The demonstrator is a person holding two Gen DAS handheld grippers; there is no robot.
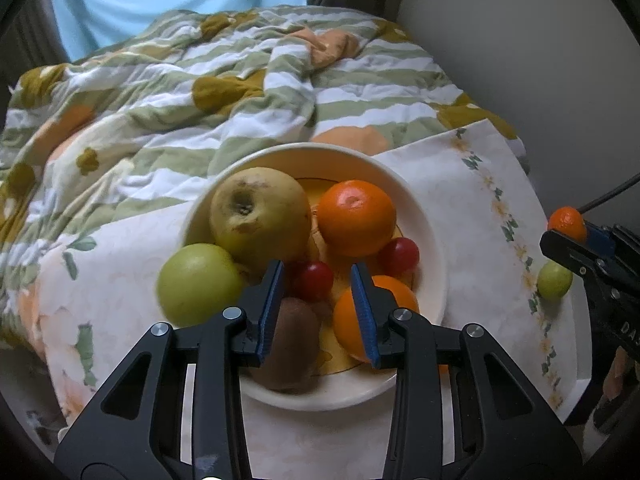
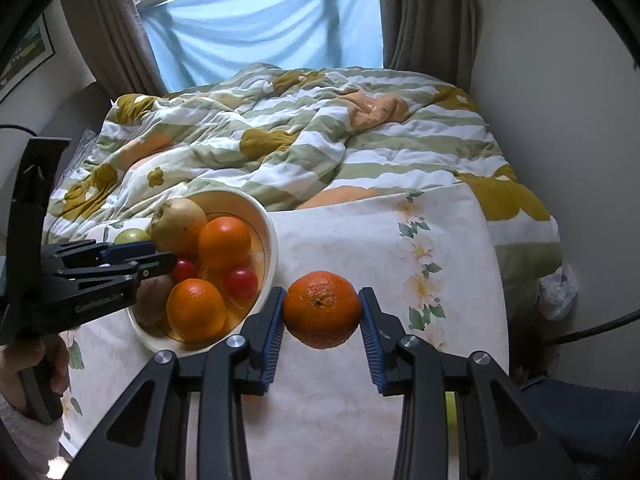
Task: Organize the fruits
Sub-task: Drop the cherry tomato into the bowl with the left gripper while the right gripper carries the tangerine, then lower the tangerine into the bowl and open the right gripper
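Observation:
A cream bowl (image 1: 434, 276) on the flowered tablecloth holds a yellow apple (image 1: 260, 212), two oranges (image 1: 356, 218) (image 1: 400, 296), two small red fruits (image 1: 400, 256) and a brown kiwi (image 1: 298, 340). A green apple (image 1: 196, 284) leans at the bowl's left rim. My left gripper (image 1: 318, 266) hangs over the bowl with its jaws apart and nothing between the pads. To the right of the bowl (image 2: 272, 248), my right gripper (image 2: 323, 292) is shut on a mandarin (image 2: 322, 310) just above the cloth. A small green fruit (image 1: 554, 280) lies on the cloth by that gripper.
A rumpled striped quilt (image 2: 280, 136) covers the bed beyond the table. The white tablecloth (image 2: 380, 240) ends at the table's right edge, with a wall and a dark cable (image 2: 592, 330) past it. A hand (image 2: 44, 360) holds the left gripper's handle.

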